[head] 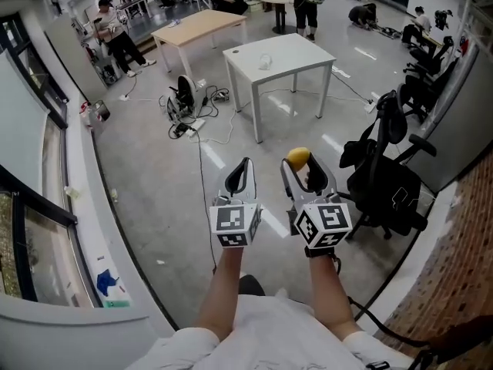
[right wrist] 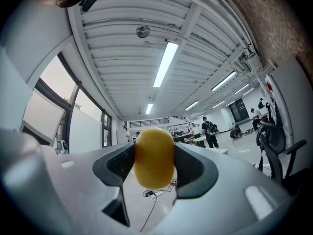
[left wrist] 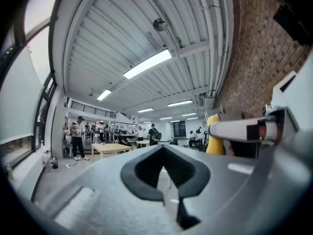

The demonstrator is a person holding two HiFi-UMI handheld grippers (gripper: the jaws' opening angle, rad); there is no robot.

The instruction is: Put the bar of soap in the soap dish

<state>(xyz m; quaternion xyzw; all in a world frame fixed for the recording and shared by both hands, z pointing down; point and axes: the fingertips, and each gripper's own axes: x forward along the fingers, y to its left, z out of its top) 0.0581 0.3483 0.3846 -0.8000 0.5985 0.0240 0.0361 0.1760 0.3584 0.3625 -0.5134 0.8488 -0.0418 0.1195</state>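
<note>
Our right claw [head: 305, 169] is clamped on the yellow bar of soap [head: 298, 157]; our left claw [head: 243, 168] beside it is pressed together, empty. We fear the slick bar squirting free before the white desk [head: 296, 51] far ahead, where a pale thing [head: 266, 61] may be the dish.

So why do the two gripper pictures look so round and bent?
Left gripper view: a wide-angle lens bows the ribbed ceiling, corners go black. Right gripper view: same bowing; the yellow oval soap bar looks slightly soft. Head view: sharper, glare streaks the glossy grey floor.
</note>
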